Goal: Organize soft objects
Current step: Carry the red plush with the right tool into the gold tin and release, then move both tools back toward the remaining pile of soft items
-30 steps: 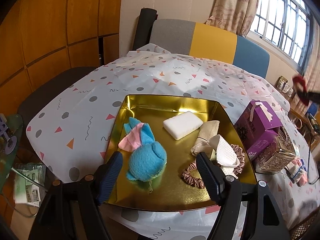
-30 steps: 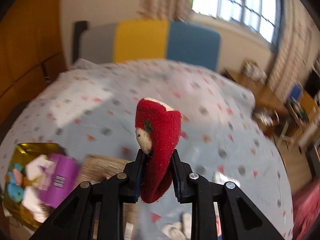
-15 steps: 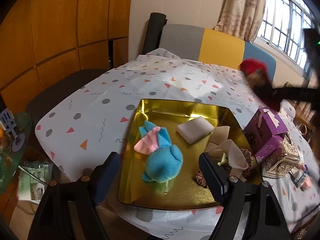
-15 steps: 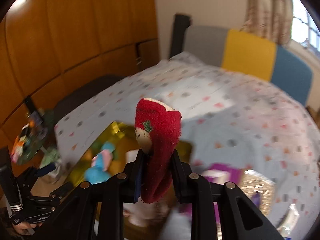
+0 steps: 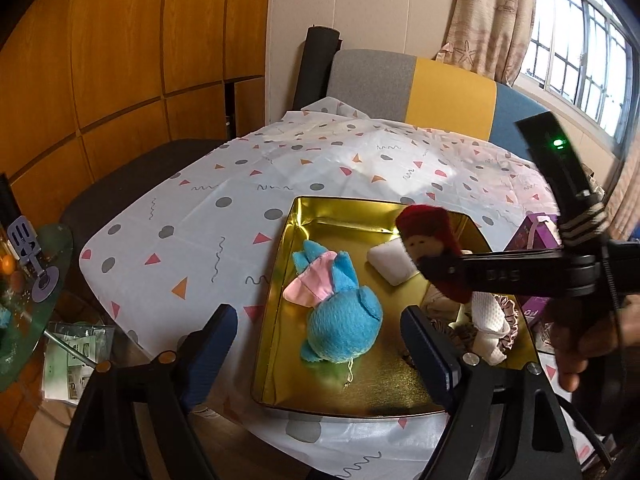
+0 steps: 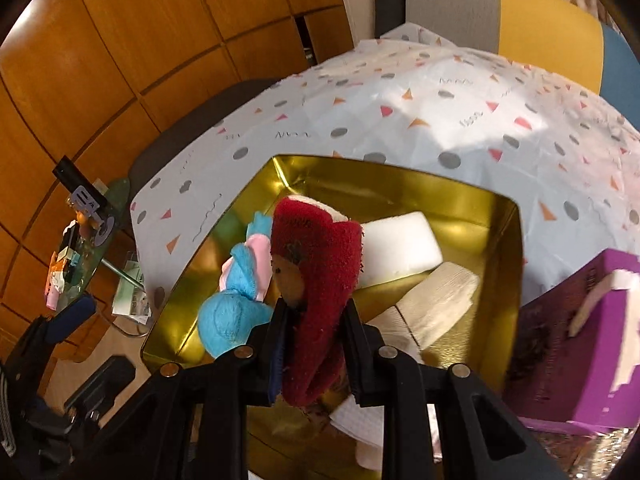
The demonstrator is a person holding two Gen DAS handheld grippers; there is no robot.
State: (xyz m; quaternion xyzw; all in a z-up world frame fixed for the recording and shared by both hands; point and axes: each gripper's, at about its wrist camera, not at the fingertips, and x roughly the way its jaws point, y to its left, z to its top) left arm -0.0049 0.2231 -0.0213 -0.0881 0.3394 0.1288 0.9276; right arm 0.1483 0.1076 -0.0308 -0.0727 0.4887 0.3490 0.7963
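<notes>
A gold tray (image 5: 276,280) (image 6: 496,208) lies on the patterned tablecloth. In it are a blue and pink plush toy (image 5: 340,312) (image 6: 232,312), a white sponge (image 5: 390,262) (image 6: 400,248), cream cloths (image 6: 440,304) and a pink scrunchie (image 5: 506,320). My right gripper (image 6: 314,320) is shut on a red plush doll (image 6: 316,264) and holds it above the tray; it also shows in the left wrist view (image 5: 430,240). My left gripper (image 5: 320,336) is open and empty, at the tray's near edge, around the blue toy from above.
A purple box (image 5: 536,236) (image 6: 576,344) stands right of the tray. A multicoloured chair back (image 5: 440,92) is behind the table. A glass side table (image 5: 24,292) with small items stands at the left.
My right gripper has swung left with the red doll and now hangs over the tray. My left gripper has drawn slightly back and left.
</notes>
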